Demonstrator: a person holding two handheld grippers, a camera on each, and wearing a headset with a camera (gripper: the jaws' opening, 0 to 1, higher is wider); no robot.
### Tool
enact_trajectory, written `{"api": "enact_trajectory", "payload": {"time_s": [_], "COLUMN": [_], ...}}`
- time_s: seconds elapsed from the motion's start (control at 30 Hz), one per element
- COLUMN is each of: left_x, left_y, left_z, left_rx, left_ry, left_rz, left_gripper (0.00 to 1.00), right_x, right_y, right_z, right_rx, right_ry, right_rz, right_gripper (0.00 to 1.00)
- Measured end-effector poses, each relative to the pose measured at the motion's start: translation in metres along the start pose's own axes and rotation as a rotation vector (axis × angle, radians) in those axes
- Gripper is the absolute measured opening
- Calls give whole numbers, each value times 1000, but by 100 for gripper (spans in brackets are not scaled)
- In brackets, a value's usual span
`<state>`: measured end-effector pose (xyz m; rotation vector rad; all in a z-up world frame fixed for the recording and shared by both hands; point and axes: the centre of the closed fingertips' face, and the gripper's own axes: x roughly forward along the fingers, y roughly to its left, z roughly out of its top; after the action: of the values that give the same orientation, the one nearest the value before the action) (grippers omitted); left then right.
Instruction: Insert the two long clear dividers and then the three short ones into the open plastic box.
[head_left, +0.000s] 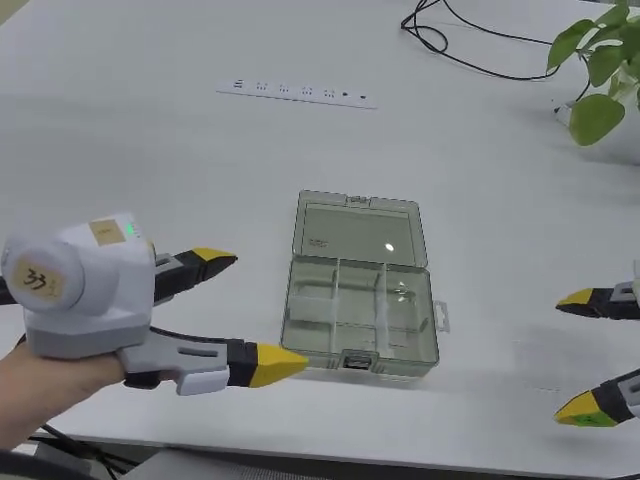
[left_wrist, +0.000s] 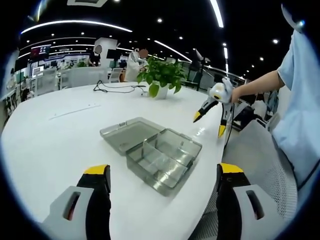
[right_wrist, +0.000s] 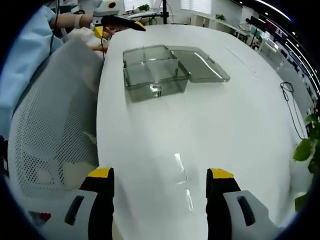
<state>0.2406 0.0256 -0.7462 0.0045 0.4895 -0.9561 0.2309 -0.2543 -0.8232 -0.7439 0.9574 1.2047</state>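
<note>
The open plastic box (head_left: 320, 355) sits in the middle of the head view on the white tabletop (head_left: 150, 160). Its lid (head_left: 360, 225) is folded back flat toward the top of the frame. Inside I see clear walls. Two long dividers (head_left: 381, 315) run from the upper side of the box to the lower side, so their long axis points toward me. Short dividers (head_left: 310, 297) cross between them and the box walls. They are transparent, so I cannot count the short ones with certainty.

My left tool (head_left: 265, 310) is at the lower left of the frame, with its jaws spread wide and holding nothing. Its lower yellow tip is just beside the lower left corner of the box. My right tool (head_left: 561, 357) is at the right edge of the frame, also wide apart and empty, and it stands well apart from the box.

The box therefore lies to the right of the left tool and to the left of the right tool, and the left one is clearly nearer. I judge that the inserting is mostly or fully done, and any check or pressing down would fall to the left tool.
</note>
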Motion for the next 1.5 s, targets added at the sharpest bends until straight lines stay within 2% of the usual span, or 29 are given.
{"api": "enact_trajectory", "payload": {"time_s": [0.07,0.1,0.13,0.23,0.33,0.4,0.5,0.6,0.73,0.8,0.9,1.2,1.5], "left_x": [0,0,0,1,1,0,0,-1,-2,-2,-3,-3,-1], "left_y": [0,0,-1,-3,-4,-3,-2,0,3,3,3,7,6], "left_z": [-1,0,0,0,-1,-2,-2,-2,-4,-5,-6,-8,-8], "left_rx": [2,5,8,17,22,22,26,31,27,27,25,22,24], "left_ry": [2,2,2,5,11,11,12,15,16,18,17,16,7], "left_rz": [1,2,1,-2,-4,-3,-1,0,5,6,7,17,15], "left_gripper": [89,88,88,88,88,88,88,88,88,88,87,87,85], "right_x": [5,7,8,13,15,16,18,20,22,23,31,32,30], "right_y": [1,-1,-2,-1,-3,-7,-9,-11,-12,-14,-16,-15,-15], "right_z": [-2,-13,-15,-11,-11,-10,-7,-7,-6,-8,-15,-13,-15], "right_rx": [-33,-50,-62,-86,-122,-140,-156,-199,-207,-233,-258,-294,-258], "right_ry": [25,52,66,84,115,137,142,165,178,204,213,232,235], "right_rz": [14,28,31,47,56,43,50,48,51,50,57,66,48], "right_gripper": [73,72,68,66,60,55,49,47,43,42,39,33,32]}}
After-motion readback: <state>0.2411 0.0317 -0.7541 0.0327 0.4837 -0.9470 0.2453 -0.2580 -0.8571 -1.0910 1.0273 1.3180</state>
